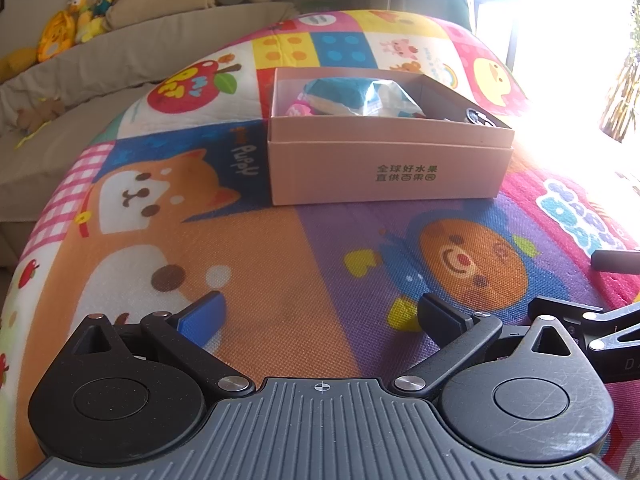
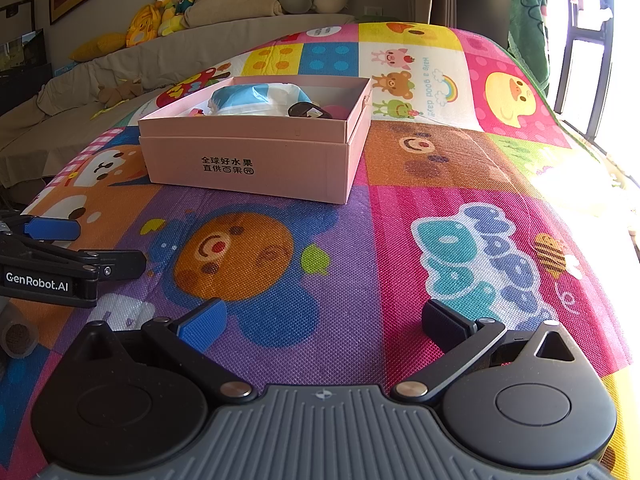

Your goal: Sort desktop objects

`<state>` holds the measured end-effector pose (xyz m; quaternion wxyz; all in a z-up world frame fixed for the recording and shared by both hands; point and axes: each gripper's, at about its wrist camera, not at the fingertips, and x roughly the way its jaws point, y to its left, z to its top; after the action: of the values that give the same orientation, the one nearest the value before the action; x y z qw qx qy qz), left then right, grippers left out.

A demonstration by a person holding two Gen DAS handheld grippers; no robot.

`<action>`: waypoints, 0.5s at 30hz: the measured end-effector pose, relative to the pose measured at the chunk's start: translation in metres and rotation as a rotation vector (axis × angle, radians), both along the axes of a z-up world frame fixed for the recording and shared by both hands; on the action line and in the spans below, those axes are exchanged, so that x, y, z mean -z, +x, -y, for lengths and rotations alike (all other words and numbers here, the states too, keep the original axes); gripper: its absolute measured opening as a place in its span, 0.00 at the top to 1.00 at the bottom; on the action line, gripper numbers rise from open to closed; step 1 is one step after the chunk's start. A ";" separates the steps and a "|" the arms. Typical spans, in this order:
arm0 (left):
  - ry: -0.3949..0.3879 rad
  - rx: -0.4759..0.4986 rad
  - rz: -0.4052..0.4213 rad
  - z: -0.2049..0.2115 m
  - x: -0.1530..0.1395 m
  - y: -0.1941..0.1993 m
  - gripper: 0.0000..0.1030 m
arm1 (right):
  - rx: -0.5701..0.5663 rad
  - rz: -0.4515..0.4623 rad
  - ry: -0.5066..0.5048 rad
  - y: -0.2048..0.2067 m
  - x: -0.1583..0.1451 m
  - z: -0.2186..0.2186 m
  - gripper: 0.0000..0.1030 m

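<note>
A pink cardboard box (image 1: pixel 384 172) (image 2: pixel 248 164) with printed Chinese text stands open on the colourful cartoon mat (image 1: pixel 260 280) (image 2: pixel 360 248). Inside it lie a blue-and-white plastic packet (image 1: pixel 360 96) (image 2: pixel 256 98), a small pink item (image 1: pixel 298 110) and a dark round object (image 1: pixel 476 116) (image 2: pixel 306 111). My left gripper (image 1: pixel 320 316) is open and empty, low over the mat in front of the box; it also shows at the left edge of the right wrist view (image 2: pixel 104 246). My right gripper (image 2: pixel 322 320) is open and empty, to the right of the left one.
A grey sofa (image 2: pixel 120 64) with plush toys (image 2: pixel 168 12) and cushions runs along the back left. A bright window (image 1: pixel 560 40) is on the right, glare washing out the mat's right edge. The right gripper's parts show at the right edge of the left wrist view (image 1: pixel 600 320).
</note>
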<state>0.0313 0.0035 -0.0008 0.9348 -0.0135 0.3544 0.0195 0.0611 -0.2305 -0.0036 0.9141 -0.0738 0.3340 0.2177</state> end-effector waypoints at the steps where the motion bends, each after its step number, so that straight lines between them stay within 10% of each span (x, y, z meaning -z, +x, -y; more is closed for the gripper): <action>1: 0.000 0.000 0.000 0.000 0.000 0.000 0.00 | 0.000 0.000 0.000 0.000 0.000 0.000 0.00; 15: -0.005 0.000 0.002 -0.001 -0.001 0.000 0.00 | 0.000 0.000 0.000 0.000 0.000 0.000 0.00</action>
<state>0.0311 0.0045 -0.0003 0.9351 -0.0158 0.3536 0.0187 0.0611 -0.2308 -0.0034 0.9141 -0.0739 0.3341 0.2177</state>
